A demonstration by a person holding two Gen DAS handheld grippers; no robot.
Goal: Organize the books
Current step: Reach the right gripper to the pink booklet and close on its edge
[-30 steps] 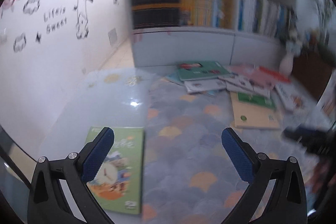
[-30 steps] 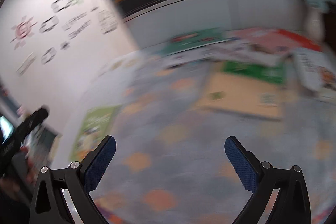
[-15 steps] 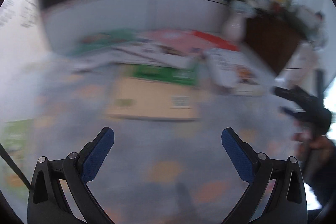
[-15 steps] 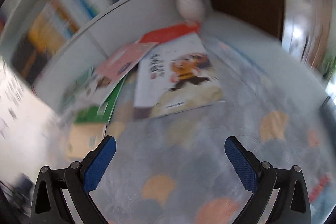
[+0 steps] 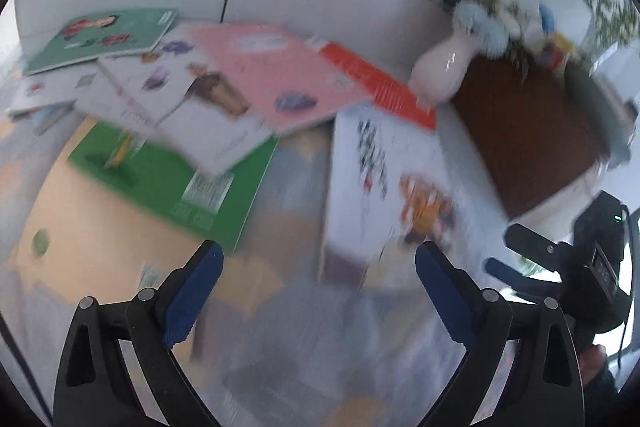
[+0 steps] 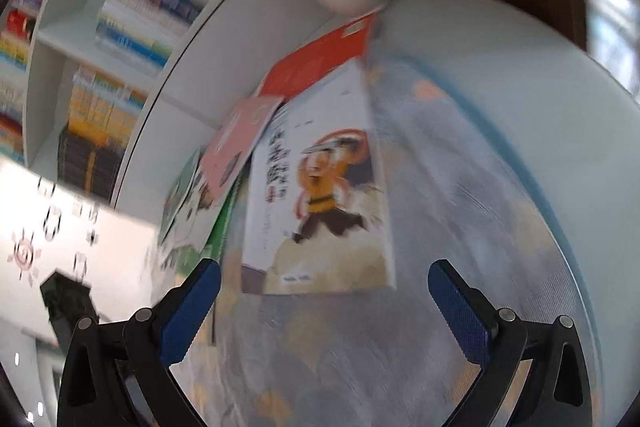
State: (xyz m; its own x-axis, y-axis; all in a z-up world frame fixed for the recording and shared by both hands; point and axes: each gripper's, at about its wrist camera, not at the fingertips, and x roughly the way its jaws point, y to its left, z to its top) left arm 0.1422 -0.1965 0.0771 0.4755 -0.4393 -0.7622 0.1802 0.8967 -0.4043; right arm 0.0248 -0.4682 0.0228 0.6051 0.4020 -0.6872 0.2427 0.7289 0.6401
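Note:
Several books lie in a loose pile on a patterned mat before a white bookshelf. A white book with an orange cartoon figure (image 5: 400,187) lies at the pile's right, just ahead of my left gripper (image 5: 318,267). That gripper's jaws are closing with nothing between them. A pink book (image 5: 280,75), a red book (image 5: 376,83), a green book (image 5: 172,179) and a tan book (image 5: 92,247) overlap further left. In the right wrist view the white book (image 6: 320,195) lies straight ahead of my right gripper (image 6: 324,283), which is open and holds nothing.
A white vase (image 5: 440,67) stands by a brown cabinet (image 5: 528,131) right of the pile. The bookshelf (image 6: 120,27) holds rows of upright books. The right-hand tool (image 5: 560,267) shows at the left view's right edge. The grey patterned mat (image 6: 460,187) spreads right of the white book.
Both views have swung right, away from the lone green book on the left, and closed in on the pile. The white book now lies just ahead of both grippers.

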